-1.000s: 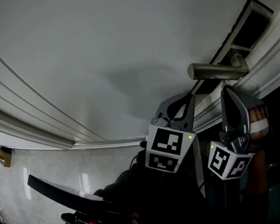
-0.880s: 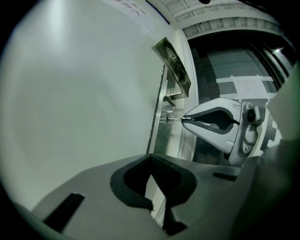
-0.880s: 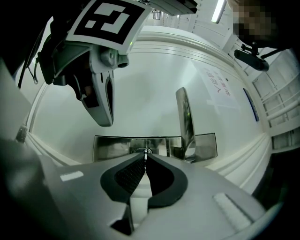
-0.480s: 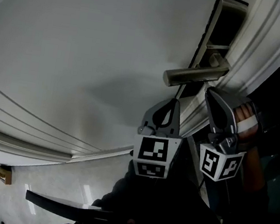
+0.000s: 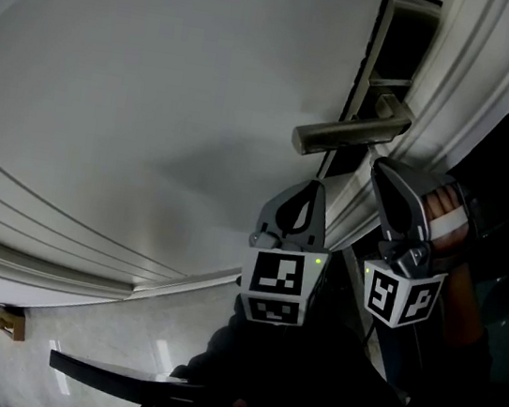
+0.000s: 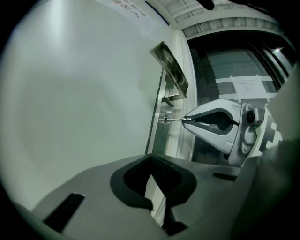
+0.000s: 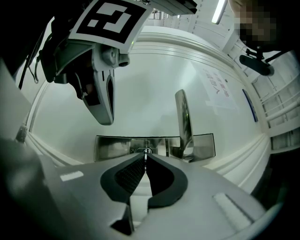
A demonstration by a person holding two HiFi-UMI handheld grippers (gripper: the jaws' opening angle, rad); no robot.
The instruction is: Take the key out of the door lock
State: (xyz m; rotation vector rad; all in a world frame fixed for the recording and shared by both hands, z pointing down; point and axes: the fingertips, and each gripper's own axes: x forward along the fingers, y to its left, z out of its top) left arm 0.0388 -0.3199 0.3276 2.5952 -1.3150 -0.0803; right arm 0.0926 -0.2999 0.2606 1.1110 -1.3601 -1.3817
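Observation:
A thin metal key (image 6: 172, 120) sticks out of the keyhole in the steel lock plate (image 6: 158, 112) of a white door (image 5: 158, 89). My right gripper (image 6: 183, 120) is shut on the key's outer end. In the right gripper view the key (image 7: 146, 153) shows as a sliver between the closed pads, just in front of the lock plate (image 7: 112, 147). The lever handle (image 5: 350, 136) juts out above. My left gripper (image 5: 314, 188) hangs left of the right one (image 5: 383, 170), shut and empty, away from the lock. In the head view the key is hidden.
The moulded door frame (image 5: 479, 99) runs along the right of the lock plate, with dark space beyond it. The lever handle (image 7: 183, 123) stands just right of the keyhole. A paper notice (image 7: 220, 91) is stuck on the door. Pale tiled floor (image 5: 71, 351) lies below.
The head camera has shifted, so the handle sits further left in the picture. Both grippers keep about the same place by the lock, and the right one stays shut on the key.

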